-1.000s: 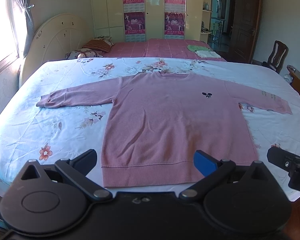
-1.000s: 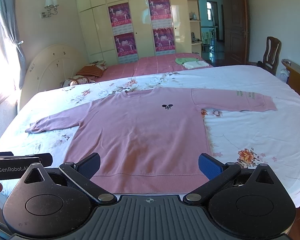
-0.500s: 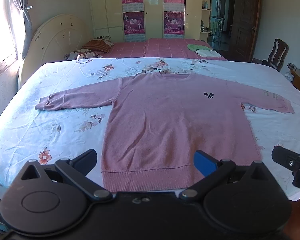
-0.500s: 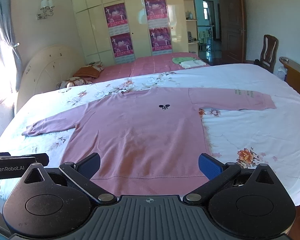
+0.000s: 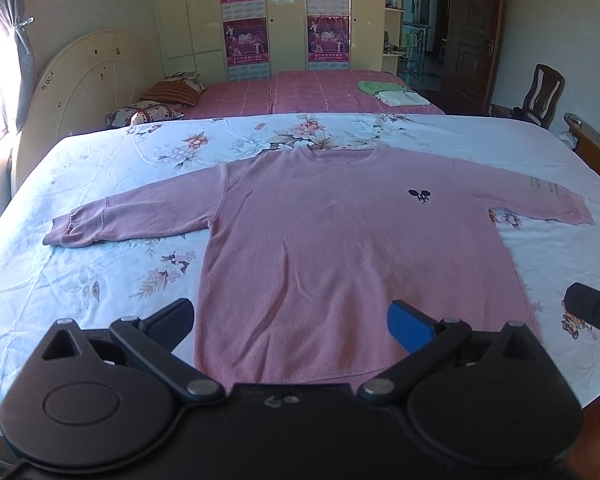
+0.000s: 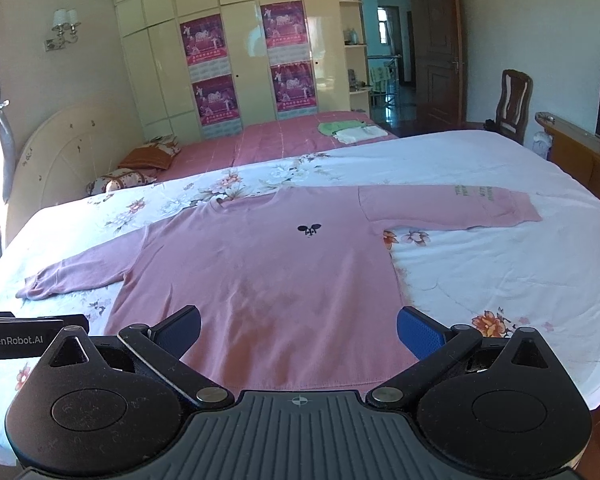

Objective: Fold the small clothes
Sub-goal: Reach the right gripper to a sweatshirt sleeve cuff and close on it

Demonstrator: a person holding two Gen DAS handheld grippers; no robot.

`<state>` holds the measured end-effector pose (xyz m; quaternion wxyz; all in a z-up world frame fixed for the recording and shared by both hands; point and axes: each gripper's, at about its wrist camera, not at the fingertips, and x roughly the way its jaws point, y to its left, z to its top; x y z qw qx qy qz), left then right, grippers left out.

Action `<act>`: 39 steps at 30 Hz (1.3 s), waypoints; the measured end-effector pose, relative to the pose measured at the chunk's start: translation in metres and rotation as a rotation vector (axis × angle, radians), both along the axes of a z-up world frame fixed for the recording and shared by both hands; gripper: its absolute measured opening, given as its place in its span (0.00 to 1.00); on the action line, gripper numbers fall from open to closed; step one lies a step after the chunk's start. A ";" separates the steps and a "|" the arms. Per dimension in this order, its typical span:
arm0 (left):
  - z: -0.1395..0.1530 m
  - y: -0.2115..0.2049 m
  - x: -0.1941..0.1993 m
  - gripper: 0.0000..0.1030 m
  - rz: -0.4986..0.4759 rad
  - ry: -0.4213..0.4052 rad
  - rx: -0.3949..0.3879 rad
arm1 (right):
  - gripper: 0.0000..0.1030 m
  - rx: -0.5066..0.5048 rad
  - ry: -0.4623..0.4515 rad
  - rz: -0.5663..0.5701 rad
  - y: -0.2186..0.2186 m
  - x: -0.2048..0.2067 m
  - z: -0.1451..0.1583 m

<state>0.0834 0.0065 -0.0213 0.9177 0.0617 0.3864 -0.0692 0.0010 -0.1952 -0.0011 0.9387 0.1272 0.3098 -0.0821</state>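
Sweater (image 5: 340,248) lies flat, front up, on the bed (image 5: 100,280), both sleeves spread out, neckline toward the far side, hem at the near edge. No fold made yet.

Change over the last second: both views have drawn back and risen slightly. The sweater sits a little lower and smaller in frame, and more of the floral sheet shows beyond its neckline. The garment itself has not shifted; sleeves and hem keep the same lie.

Left of the sweater: left sleeve (image 5: 136,216) runs out toward the headboard (image 5: 80,92) side, cuff slightly bunched.

Left hand-held gripper (image 5: 292,320): fingers spread wide, holding nothing, hovering above the sweater's hem, not touching cloth.

Right hand-held gripper (image 6: 298,330): likewise wide open and empty, above the hem, nearer the sweater's right side seam.

Right of the sweater: right sleeve (image 6: 452,208) lies straight, printed lettering near the cuff.

Reading: the pull-back looks like a survey of the layout rather than an approach to a grasp. Task judged at its start. The likely first step is bringing a sleeve in across the body; the bunched left cuff may need smoothing.
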 end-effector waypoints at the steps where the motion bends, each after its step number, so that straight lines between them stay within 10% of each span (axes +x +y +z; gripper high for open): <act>1: -0.001 0.001 0.006 1.00 -0.008 -0.002 0.002 | 1.00 0.002 -0.001 -0.014 -0.001 0.005 -0.001; 22: -0.038 -0.006 0.128 1.00 -0.087 0.036 0.001 | 0.99 -0.038 -0.005 -0.236 -0.038 0.083 -0.023; 31: -0.063 -0.063 0.183 1.00 -0.052 0.059 -0.046 | 0.98 -0.009 0.021 -0.283 -0.139 0.139 -0.059; 34: -0.074 -0.089 0.201 1.00 -0.060 0.059 -0.051 | 0.77 0.022 0.053 -0.302 -0.183 0.159 -0.073; 39: -0.093 -0.131 0.228 0.99 -0.049 0.076 -0.044 | 0.77 0.057 0.104 -0.354 -0.256 0.187 -0.099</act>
